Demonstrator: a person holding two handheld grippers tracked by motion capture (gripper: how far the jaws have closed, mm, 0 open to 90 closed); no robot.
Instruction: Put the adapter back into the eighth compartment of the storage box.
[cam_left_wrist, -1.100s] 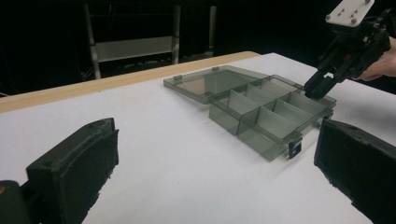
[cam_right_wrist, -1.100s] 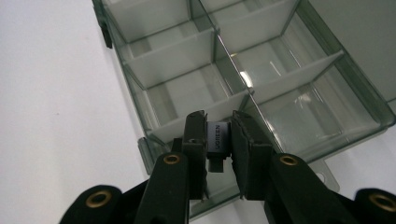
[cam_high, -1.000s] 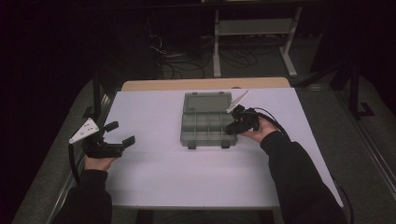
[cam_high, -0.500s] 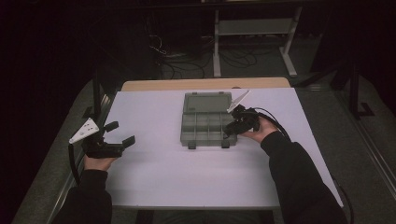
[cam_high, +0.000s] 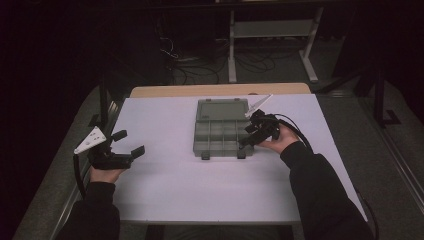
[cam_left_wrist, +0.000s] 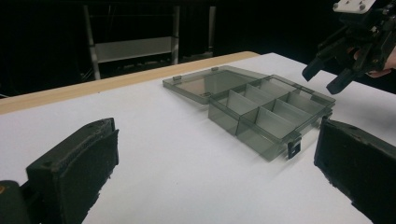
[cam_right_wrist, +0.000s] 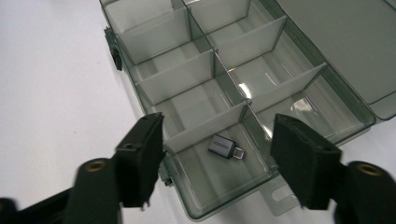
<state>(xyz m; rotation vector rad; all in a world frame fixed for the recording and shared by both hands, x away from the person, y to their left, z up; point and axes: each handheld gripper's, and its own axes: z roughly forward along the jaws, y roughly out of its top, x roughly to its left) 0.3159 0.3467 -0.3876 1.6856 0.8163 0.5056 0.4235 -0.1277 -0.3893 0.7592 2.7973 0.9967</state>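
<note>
Far to the left of the organiser box (cam_high: 222, 131), near the left edge of the white table (cam_high: 165, 185), the left gripper (cam_high: 129, 143) is held low above the surface. Its jaws are spread wide and nothing is held between them. In the left gripper view its two black pads are seen pointing across bare table toward the box, which lies well apart from them.

At the middle of the table the box is seen lying open, its lid (cam_high: 221, 108) folded flat on the far side and its grey compartments divided by thin walls. All but one of the compartments visible in the right gripper view look empty.

At the right edge of the box, the right gripper (cam_high: 248, 136) is held just above the near right corner, tilted down into it. Its jaws are also wide apart and empty. In the right gripper view a small silver adapter (cam_right_wrist: 225, 146) is seen lying flat on the floor of the corner compartment, directly between and below the two pads. Its long axis is judged to run roughly across the gap from one pad toward the other, so a turn of the wrist would probably be needed for a grip across its narrow sides. The right hand is by far the nearer one.
</note>
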